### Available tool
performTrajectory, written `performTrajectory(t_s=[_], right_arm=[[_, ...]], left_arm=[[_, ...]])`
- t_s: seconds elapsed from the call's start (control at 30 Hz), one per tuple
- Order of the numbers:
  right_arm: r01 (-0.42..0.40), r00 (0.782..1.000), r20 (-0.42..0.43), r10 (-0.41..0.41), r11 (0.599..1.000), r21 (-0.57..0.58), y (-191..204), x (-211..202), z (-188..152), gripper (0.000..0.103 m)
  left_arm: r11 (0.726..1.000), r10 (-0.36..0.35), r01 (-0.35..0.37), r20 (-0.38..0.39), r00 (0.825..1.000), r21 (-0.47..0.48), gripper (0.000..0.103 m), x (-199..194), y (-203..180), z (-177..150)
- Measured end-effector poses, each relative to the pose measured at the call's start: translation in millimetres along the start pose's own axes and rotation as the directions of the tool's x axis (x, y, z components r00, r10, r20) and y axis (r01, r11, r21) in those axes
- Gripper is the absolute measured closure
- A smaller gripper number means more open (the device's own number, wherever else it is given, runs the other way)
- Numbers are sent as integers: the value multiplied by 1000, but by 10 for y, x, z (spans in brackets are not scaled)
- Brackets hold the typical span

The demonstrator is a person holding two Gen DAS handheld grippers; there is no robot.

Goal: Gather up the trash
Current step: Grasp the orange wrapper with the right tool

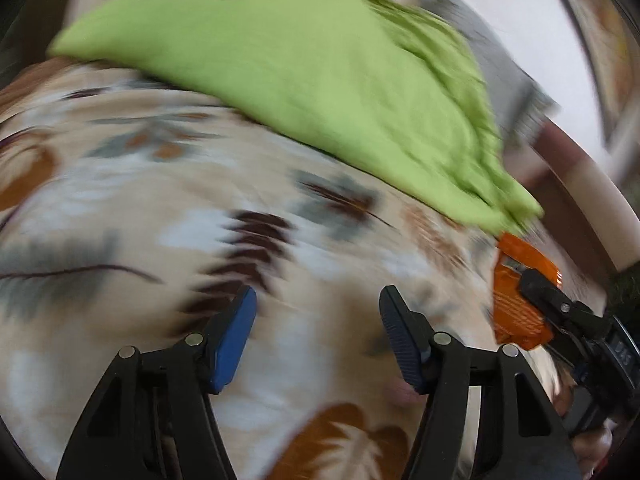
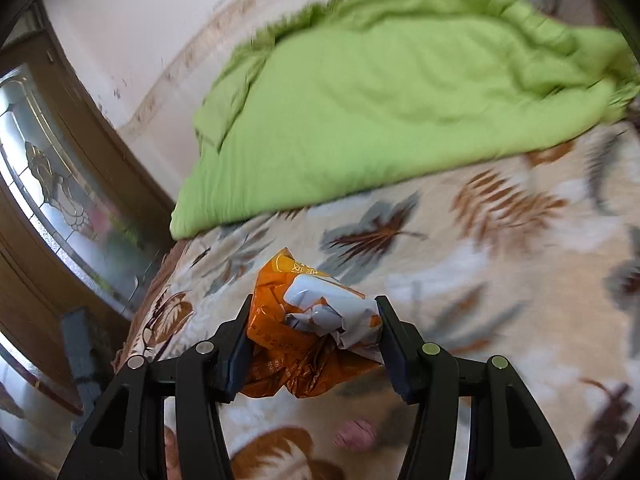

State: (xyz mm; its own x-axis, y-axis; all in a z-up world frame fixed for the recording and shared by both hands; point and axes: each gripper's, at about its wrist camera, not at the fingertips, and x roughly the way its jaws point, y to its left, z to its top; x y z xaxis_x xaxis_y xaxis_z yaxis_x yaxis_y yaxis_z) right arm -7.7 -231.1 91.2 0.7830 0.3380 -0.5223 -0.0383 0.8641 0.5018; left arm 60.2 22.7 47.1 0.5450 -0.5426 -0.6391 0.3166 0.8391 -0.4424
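A crumpled orange and white wrapper (image 2: 308, 328) sits between the fingers of my right gripper (image 2: 314, 336), which is shut on it just above the leaf-patterned bed cover (image 2: 500, 280). In the left wrist view the same wrapper (image 1: 516, 304) shows at the right edge, held by the right gripper (image 1: 548, 296). My left gripper (image 1: 318, 328) is open and empty over the bed cover (image 1: 160, 200). Its blue pads (image 1: 234, 344) stand wide apart. The left view is blurred.
A rumpled green blanket (image 2: 380, 100) lies across the far part of the bed; it also shows in the left wrist view (image 1: 300, 60). A white wall (image 2: 140, 20) and a wooden door with patterned glass (image 2: 52, 168) stand to the left of the bed.
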Motion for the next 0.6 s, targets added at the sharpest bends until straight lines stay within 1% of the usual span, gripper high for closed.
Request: performTrajectory(t_s=[0.07,0.1,0.13,0.17,0.2,0.23,0.27,0.3,0.37,0.43,0.47,0.53,0.6], right_arm=[[30,999,34,-30,999,-22,-90,-244,-77,43],[50,997,51,-49,998,-25,-142,-366,-158,43],[62,996,63,-60,998,-18,-193,-453,-219,43],[69,995,75,-69,998,-3,-253,-536,-277,43],[76,994,82,-77,997,14,-314,-607,-328,43],[77,994,79,-79,997,31,-367,-632,-344,43],[65,995,73,-69,996,54,-423,-643,-348,43],[56,995,76,-61,996,69,-467,-680,-342,43],[57,994,90,-64,996,72,-500,-724,-322,43],[57,994,91,-63,996,68,-497,-737,-323,43],[49,995,88,-55,996,68,-490,-730,-326,43],[41,996,78,-45,998,56,-459,-701,-334,43],[44,996,77,-47,998,37,-422,-694,-339,43]], left_arm=[[994,-37,40,-33,999,106,42,55,-256,-101],[986,-81,90,-70,994,143,42,103,-386,-166],[981,-100,112,-85,991,157,49,117,-450,-201],[972,-111,131,-111,988,193,52,152,-562,-264],[964,-99,127,-126,987,233,57,179,-641,-313],[954,-70,105,-131,989,280,59,208,-724,-371],[946,-45,88,-140,989,313,60,253,-790,-427],[942,-33,83,-156,987,327,60,308,-829,-476],[942,-13,70,-171,985,329,61,396,-844,-525],[938,18,49,-189,982,342,73,496,-839,-556],[938,46,28,-204,978,347,76,575,-839,-584],[940,49,26,-212,976,341,76,601,-806,-583],[940,52,18,-195,979,340,76,588,-794,-576]])
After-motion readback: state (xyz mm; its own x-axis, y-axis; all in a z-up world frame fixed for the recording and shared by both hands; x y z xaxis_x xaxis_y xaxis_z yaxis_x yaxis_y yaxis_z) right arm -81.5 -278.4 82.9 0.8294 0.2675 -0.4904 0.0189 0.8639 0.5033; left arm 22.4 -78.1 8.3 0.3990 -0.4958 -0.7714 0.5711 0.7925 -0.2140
